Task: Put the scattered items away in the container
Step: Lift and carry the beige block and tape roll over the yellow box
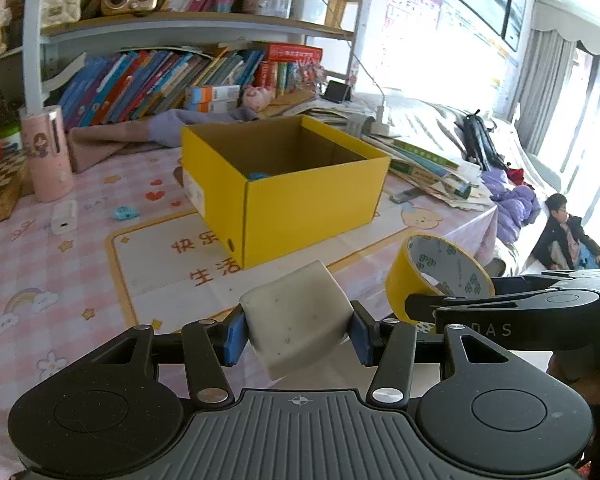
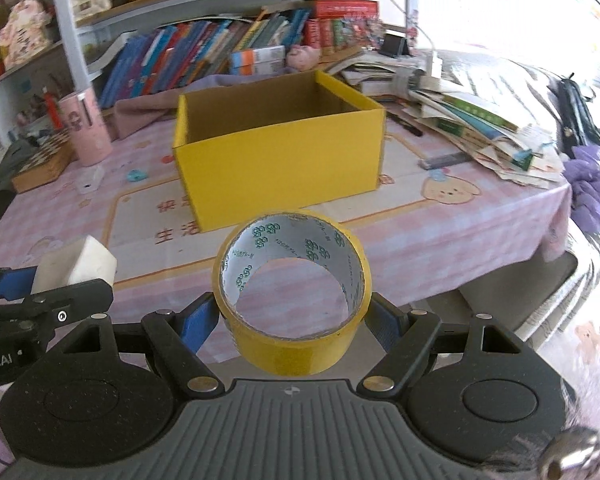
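L claw (image 1: 298, 334): smooth wht block (image 1: 296, 316)

Yellow box (image 2: 280, 152) on a pink checked tablecloth (image 2: 440, 240). Yellow tape roll (image 2: 292, 344), its white core printed green. Speckled off-white block (image 1: 296, 316) between blue pads (image 1: 233, 336).

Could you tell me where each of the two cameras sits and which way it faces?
Left wrist: sits on the left gripper, looking forward along its fingers over the pink tablecloth to the yellow box; its blue pads clamp a white block, and the right gripper enters from the right.
Right wrist: sits on the right gripper, facing the same box; it clamps a yellow tape roll, and the left gripper shows at the left edge.
Shared: box, bookshelf, block, tape roll.
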Demonstrator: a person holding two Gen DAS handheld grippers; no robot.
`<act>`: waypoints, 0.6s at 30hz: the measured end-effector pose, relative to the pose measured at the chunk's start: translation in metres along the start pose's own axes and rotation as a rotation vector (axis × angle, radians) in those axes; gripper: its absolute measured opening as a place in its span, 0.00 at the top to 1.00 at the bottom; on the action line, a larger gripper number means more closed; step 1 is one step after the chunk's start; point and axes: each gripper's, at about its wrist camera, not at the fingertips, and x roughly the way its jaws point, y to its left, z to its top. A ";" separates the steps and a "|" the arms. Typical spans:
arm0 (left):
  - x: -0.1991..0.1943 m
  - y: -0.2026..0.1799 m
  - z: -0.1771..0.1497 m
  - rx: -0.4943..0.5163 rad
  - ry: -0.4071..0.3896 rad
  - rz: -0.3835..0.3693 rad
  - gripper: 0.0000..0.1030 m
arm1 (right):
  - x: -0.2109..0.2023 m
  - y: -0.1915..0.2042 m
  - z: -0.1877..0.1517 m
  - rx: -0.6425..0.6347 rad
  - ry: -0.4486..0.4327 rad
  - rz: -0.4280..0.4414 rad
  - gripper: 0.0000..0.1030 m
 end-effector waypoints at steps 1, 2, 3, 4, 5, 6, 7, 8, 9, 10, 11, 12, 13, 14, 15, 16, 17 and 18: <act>0.002 0.000 0.002 0.002 0.000 -0.003 0.51 | 0.000 -0.002 0.001 0.003 0.000 -0.004 0.24; 0.003 -0.001 0.003 0.004 0.000 -0.006 0.51 | 0.000 -0.003 0.002 0.005 -0.001 -0.007 0.24; 0.005 -0.002 0.004 0.005 -0.001 -0.008 0.51 | 0.001 -0.004 0.003 0.006 -0.002 -0.010 0.24; 0.006 -0.002 0.005 0.007 -0.002 -0.011 0.51 | 0.001 -0.005 0.004 0.007 -0.003 -0.013 0.24; 0.007 -0.002 0.006 0.008 -0.003 -0.012 0.51 | 0.002 -0.006 0.005 0.007 -0.003 -0.016 0.24; 0.008 -0.002 0.007 0.008 -0.004 -0.014 0.51 | 0.003 -0.007 0.007 0.007 -0.003 -0.017 0.24; 0.009 -0.002 0.009 0.006 -0.008 -0.014 0.51 | 0.004 -0.007 0.009 0.005 -0.003 -0.017 0.24; 0.009 -0.001 0.010 0.005 -0.011 -0.015 0.51 | 0.005 -0.007 0.010 0.003 -0.004 -0.018 0.24; 0.010 0.000 0.012 0.002 -0.014 -0.015 0.51 | 0.005 -0.007 0.013 -0.001 -0.006 -0.018 0.24; 0.011 0.000 0.013 0.000 -0.017 -0.016 0.51 | 0.006 -0.007 0.015 -0.006 -0.009 -0.017 0.24; 0.012 0.001 0.015 -0.002 -0.021 -0.017 0.51 | 0.007 -0.007 0.017 -0.010 -0.012 -0.017 0.24; 0.013 0.002 0.016 -0.003 -0.024 -0.019 0.51 | 0.008 -0.006 0.020 -0.014 -0.016 -0.016 0.24; 0.014 0.002 0.018 -0.003 -0.026 -0.020 0.51 | 0.009 -0.006 0.022 -0.018 -0.018 -0.016 0.24; 0.016 0.003 0.019 -0.003 -0.028 -0.022 0.51 | 0.010 -0.006 0.024 -0.022 -0.020 -0.015 0.24; 0.017 0.003 0.020 -0.003 -0.028 -0.024 0.51 | 0.012 -0.005 0.026 -0.026 -0.022 -0.016 0.24; 0.018 0.003 0.021 -0.002 -0.029 -0.025 0.51 | 0.013 -0.005 0.027 -0.027 -0.023 -0.016 0.24; 0.020 0.004 0.022 -0.003 -0.029 -0.026 0.51 | 0.014 -0.005 0.029 -0.029 -0.022 -0.017 0.24; 0.020 0.004 0.022 -0.003 -0.029 -0.026 0.51 | 0.014 -0.005 0.029 -0.028 -0.022 -0.017 0.24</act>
